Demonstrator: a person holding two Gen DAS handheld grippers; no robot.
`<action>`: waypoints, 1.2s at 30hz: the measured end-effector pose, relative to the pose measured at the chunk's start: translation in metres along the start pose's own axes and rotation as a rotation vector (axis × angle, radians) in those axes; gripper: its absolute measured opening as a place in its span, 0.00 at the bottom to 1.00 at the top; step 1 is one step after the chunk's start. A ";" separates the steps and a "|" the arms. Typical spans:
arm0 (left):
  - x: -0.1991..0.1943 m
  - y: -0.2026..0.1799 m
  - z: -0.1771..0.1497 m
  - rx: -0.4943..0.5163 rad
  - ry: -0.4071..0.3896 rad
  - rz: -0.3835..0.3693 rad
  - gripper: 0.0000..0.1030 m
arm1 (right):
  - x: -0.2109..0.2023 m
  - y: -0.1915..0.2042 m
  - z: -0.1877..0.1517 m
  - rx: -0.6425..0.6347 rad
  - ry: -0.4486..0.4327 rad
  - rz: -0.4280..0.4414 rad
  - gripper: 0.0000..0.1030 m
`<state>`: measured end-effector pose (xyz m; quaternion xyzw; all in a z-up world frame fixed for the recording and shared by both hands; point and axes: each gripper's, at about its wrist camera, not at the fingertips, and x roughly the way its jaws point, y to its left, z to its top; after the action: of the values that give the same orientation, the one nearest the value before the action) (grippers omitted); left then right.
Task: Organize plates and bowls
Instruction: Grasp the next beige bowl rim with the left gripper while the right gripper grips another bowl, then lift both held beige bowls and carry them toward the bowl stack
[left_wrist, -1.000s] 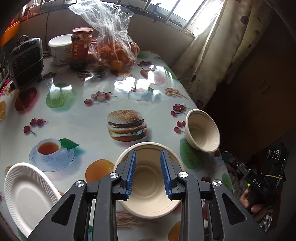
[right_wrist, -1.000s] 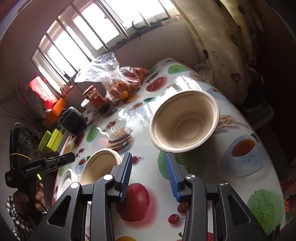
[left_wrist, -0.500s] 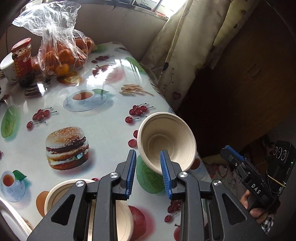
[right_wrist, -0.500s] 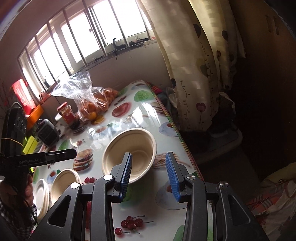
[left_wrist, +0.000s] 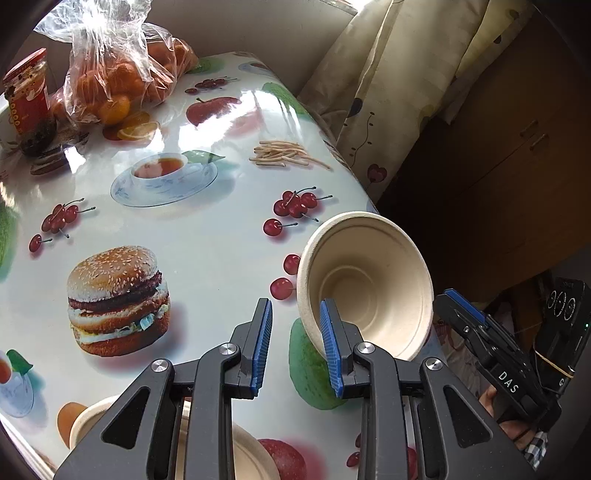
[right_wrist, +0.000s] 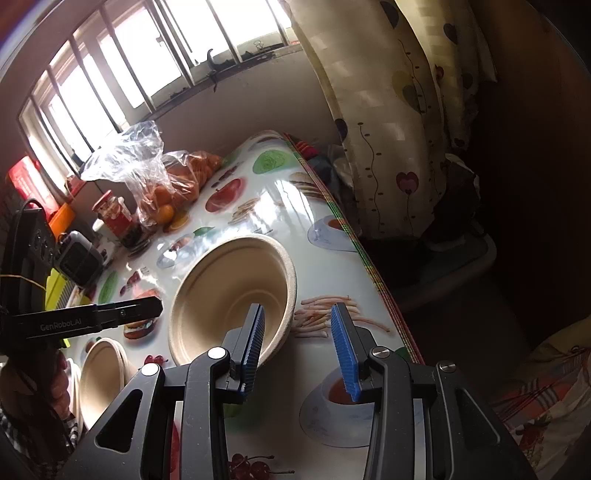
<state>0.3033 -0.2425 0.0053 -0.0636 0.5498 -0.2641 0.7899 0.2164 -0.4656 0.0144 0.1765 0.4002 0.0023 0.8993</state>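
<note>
Left wrist view had the left gripper part open with nothing held, its right pad at the near rim of the small bowl, left pad outside over the table. Whether the pad touched the rim could not be told. Small bowl sat at the table's right edge, near the drop. A second bowl lay under the gripper body at the bottom of frame.

Right wrist view had the right gripper also part open and empty, left pad over the bowl's near wall, right pad over bare cloth with printed fries.

Likely step: pinch the small bowl's rim. To do it well, one gripper should straddle the wall, one pad inside and one outside, then close gently since the pulp wall looks thin. Lift straight up, away from the edge, and keep the two grippers from crowding each other.
</note>
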 end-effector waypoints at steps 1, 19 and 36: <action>0.001 0.001 0.000 -0.003 0.002 -0.002 0.27 | 0.002 0.001 0.000 0.000 0.003 0.001 0.36; 0.017 0.001 0.007 -0.014 0.032 -0.028 0.19 | 0.022 0.006 0.000 0.000 0.042 0.007 0.24; 0.019 -0.002 0.009 -0.008 0.022 -0.021 0.07 | 0.029 0.012 0.000 0.000 0.048 0.008 0.12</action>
<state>0.3149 -0.2552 -0.0060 -0.0698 0.5587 -0.2709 0.7808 0.2380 -0.4501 -0.0028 0.1780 0.4208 0.0098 0.8895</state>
